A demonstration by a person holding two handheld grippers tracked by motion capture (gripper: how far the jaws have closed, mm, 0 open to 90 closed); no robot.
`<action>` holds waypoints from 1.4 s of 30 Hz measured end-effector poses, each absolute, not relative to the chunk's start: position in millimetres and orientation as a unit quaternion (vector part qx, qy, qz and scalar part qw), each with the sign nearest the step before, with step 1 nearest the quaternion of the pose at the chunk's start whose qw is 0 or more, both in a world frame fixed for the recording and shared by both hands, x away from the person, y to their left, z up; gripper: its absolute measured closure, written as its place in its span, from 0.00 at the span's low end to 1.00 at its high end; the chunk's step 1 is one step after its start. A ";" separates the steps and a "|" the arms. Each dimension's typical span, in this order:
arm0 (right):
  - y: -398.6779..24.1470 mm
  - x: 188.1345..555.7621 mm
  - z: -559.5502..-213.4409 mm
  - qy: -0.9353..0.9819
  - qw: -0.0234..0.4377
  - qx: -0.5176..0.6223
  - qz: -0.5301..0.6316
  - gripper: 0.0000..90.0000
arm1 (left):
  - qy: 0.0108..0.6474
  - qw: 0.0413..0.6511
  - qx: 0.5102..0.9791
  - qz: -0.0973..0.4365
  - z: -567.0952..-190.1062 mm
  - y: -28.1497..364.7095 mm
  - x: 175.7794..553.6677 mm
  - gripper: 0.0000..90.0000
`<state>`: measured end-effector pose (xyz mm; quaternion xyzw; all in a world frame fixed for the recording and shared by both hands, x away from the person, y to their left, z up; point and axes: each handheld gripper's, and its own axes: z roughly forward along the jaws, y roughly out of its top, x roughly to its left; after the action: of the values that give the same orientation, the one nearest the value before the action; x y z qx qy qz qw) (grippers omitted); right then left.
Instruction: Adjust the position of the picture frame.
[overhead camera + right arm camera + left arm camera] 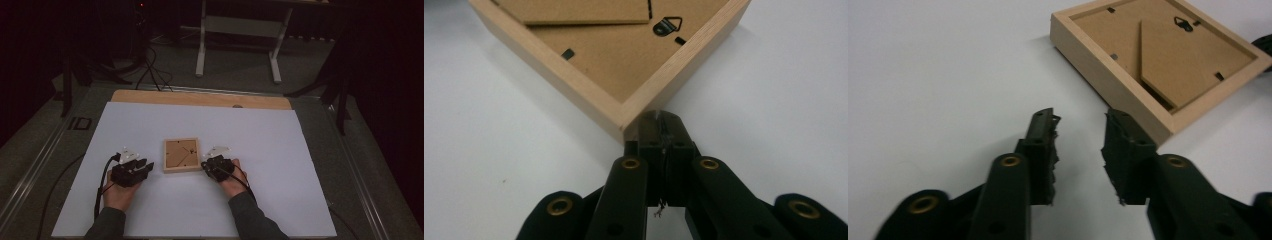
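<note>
Jaws of the left gripper (1079,150) stand part open with a clear gap, nothing between them, bare white sheet under the gap. No earlier state to compare. Jaws of the right gripper (660,131) are pressed together, tips right at the near corner of the square light-wood picture frame (589,95); nothing is clamped between them and it's hard to tell whether the tips actually touch the wood.

Frame lies face down on the white sheet covering the table (280,150), brown fibreboard back (1168,55) up, with a small black metal hanger (1184,23) and a folded stand panel on it. From the left jaws the frame sits just ahead and to the right, its near edge close beside the right-hand jaw tip, not touching as far as visible. In the high view the frame (182,155) is between the two grippers, left gripper (146,165) near its left side, right gripper (206,166) at its lower right corner. Each hand rests low on the sheet.
</note>
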<state>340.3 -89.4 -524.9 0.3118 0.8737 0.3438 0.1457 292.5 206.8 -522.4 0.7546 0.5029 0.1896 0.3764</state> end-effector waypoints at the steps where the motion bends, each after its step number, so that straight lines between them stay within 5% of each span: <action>1: -89.5 340.8 -524.5 0.873 0.146 0.314 0.345 0.99 | 0.502 0.371 0.758 0.192 -521.9 204.5 294.1 0.77; 16: -88.8 341.1 -521.6 0.867 0.144 0.317 0.356 0.99 | 0.486 0.350 0.775 0.204 -528.3 177.0 313.7 0.99; 42: -92.1 336.1 -520.4 0.873 0.142 0.311 0.348 0.99 | 0.475 0.353 0.780 0.207 -528.2 165.9 310.4 1.00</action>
<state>336.1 -92.1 -520.4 0.3109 0.8729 0.3482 0.1419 310.4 165.9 -528.2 0.7795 0.4747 0.2067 0.3526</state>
